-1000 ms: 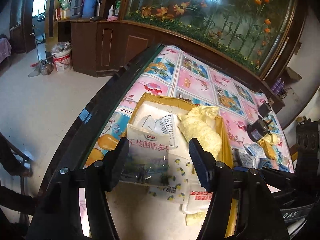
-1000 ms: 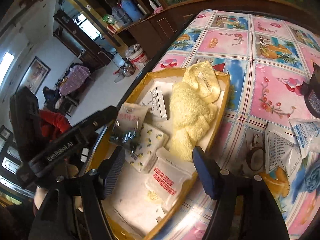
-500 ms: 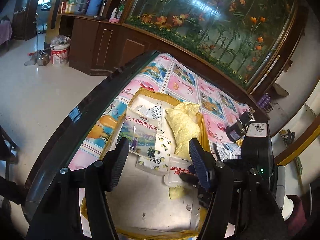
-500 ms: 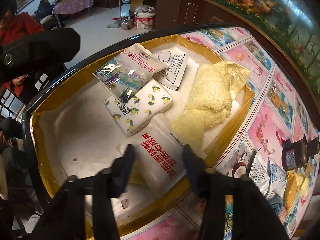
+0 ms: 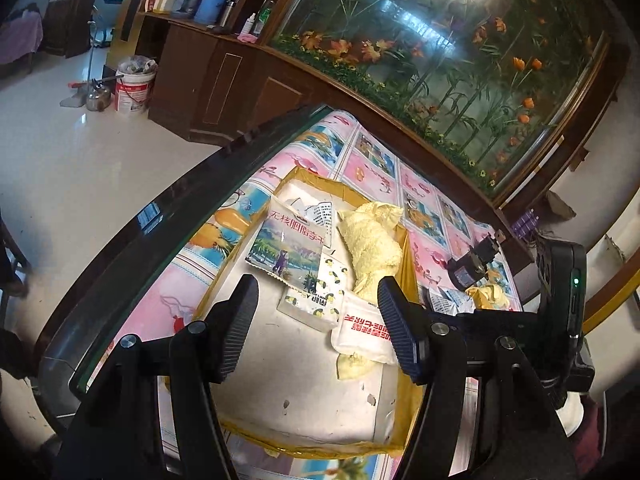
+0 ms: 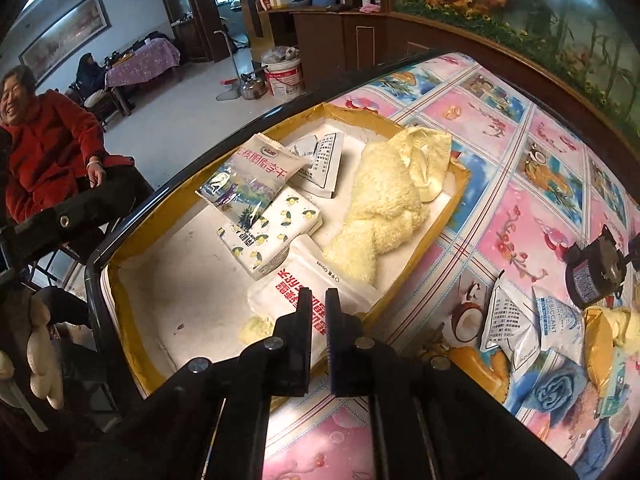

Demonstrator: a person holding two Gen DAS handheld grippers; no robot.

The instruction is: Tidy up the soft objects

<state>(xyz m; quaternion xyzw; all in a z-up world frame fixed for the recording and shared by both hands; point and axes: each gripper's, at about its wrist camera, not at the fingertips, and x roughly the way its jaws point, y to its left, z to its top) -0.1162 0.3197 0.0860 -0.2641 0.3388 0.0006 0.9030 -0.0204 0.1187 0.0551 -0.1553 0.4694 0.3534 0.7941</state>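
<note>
Terrycloth towel point(image 6: 384, 216) lies crumpled beside glossy flat packets point(image 6: 248, 178) in tray point(image 6: 132, 336).

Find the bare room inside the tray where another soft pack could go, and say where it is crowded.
Free: the white floor at the tray's near end, bordered by its yellow rim, the lemon pack and the red-lettered pack. Crowded: the far half, where packs overlap beside the yellow towel.

Left tongs point(image 5: 316, 320) gape with nothing between; right tongs point(image 6: 319, 304) are closed.
</note>
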